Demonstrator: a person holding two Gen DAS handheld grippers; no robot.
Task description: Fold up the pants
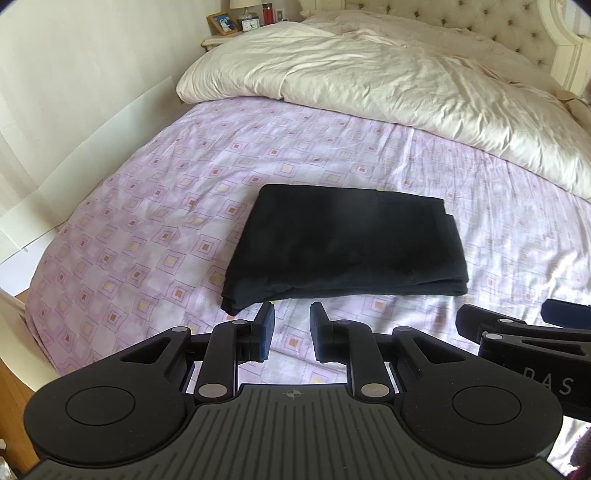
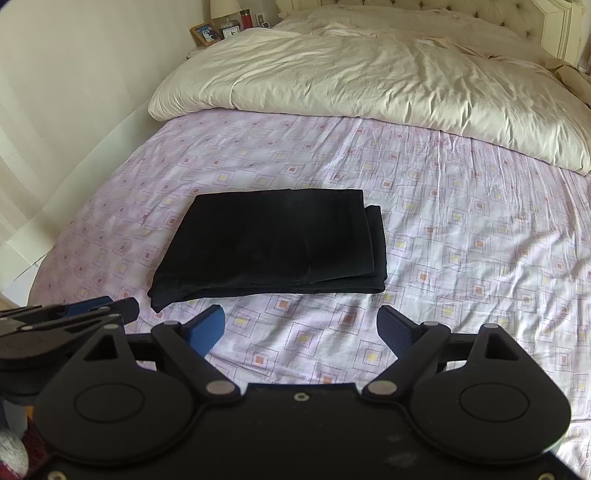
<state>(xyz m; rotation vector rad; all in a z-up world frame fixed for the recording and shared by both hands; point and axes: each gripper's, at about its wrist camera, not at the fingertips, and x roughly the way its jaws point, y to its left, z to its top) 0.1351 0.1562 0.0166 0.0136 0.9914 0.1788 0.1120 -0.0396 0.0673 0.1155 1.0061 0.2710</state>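
Observation:
The black pants (image 1: 343, 243) lie folded into a thick rectangle on the lilac patterned bedsheet (image 1: 147, 240), also seen in the right wrist view as black pants (image 2: 273, 240). My left gripper (image 1: 291, 314) hovers just short of the bundle's near edge, its jaws a narrow gap apart with only sheet showing between them. My right gripper (image 2: 301, 321) stands wide open over bare sheet, slightly nearer than the pants' near edge, holding nothing. Each gripper shows in the other's view: the right gripper (image 1: 517, 325) at the right edge, the left gripper (image 2: 74, 314) at the left edge.
A rumpled cream duvet (image 1: 369, 74) covers the far half of the bed, below a tufted headboard (image 1: 517, 29). A nightstand (image 1: 240, 22) with a photo frame, clock and red bottle stands at the far left. A pale wall runs along the bed's left side.

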